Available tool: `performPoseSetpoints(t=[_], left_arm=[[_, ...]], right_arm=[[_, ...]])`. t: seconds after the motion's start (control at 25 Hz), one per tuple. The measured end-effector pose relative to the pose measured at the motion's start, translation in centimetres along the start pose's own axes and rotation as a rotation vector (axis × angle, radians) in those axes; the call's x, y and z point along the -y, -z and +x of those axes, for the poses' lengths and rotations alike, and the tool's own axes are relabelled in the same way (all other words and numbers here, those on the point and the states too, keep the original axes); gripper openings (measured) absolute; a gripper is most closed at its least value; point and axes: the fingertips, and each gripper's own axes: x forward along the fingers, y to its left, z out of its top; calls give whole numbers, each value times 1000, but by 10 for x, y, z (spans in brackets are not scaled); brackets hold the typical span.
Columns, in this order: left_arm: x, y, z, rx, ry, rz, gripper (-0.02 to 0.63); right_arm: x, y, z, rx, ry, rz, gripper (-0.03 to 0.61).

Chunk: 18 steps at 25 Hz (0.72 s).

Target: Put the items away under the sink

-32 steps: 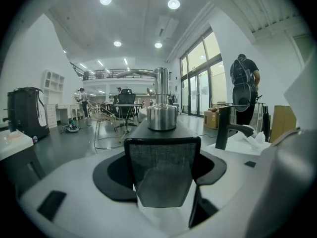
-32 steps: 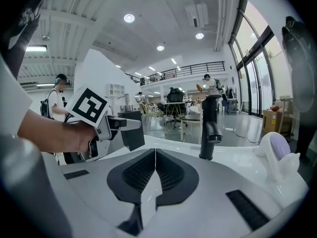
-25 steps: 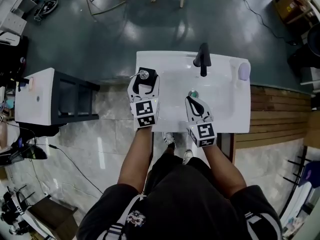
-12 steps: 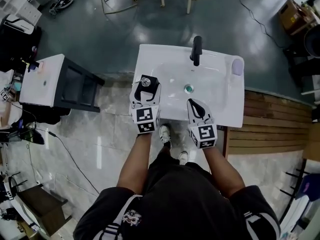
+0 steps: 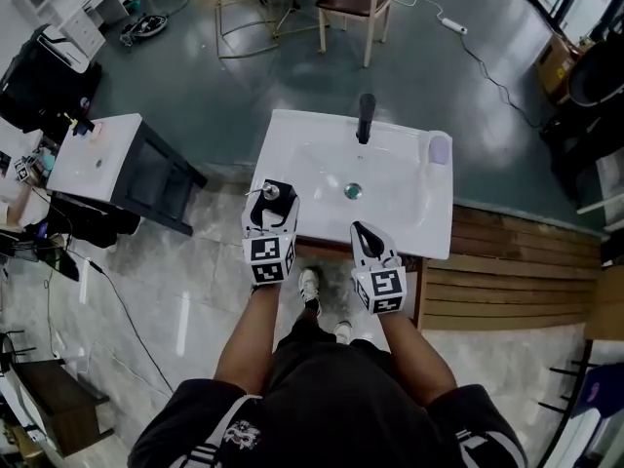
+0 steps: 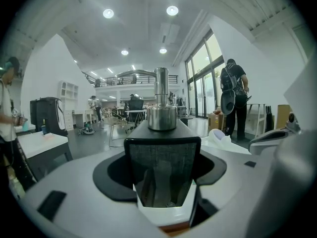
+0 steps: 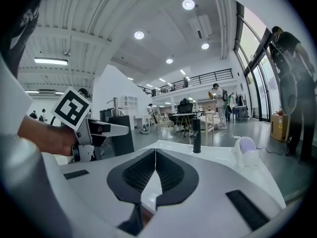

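In the head view my left gripper [image 5: 271, 203] is shut on a black soap dispenser [image 5: 276, 192] with a silver pump top, held over the front left corner of the white sink [image 5: 310, 133]. The left gripper view shows the dispenser [image 6: 162, 170] upright between the pads, its silver pump [image 6: 162, 114] in front. My right gripper [image 5: 365, 233] is shut on nothing at the sink's front edge. In the right gripper view its jaws [image 7: 154, 166] meet, and the dispenser [image 7: 120, 134] shows at the left. The space under the sink is hidden.
A black faucet [image 5: 365, 117] stands at the back of the sink and a lavender item [image 5: 439, 148] at its right corner. A white side table [image 5: 97, 159] is to the left, wooden decking [image 5: 507, 271] to the right, a chair [image 5: 356, 3] beyond. My feet [image 5: 310, 286] are below the sink front.
Both grippers have drawn back from over the basin to the sink's front edge, the left still carrying the dispenser. The view has pulled away, showing more floor beyond the sink.
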Motion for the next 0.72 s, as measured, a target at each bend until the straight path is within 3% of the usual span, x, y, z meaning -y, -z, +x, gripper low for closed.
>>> performPoseSetpoints(t=[0.24,0.72], left_arm=[[23,3,-45,4,-9,-2,308],[49,17,-103,-5,23,10,308]], right_arm=[[-19,-10,-48,35,-47,-14,22],[-39,-6,-94,51,22,-9,21]])
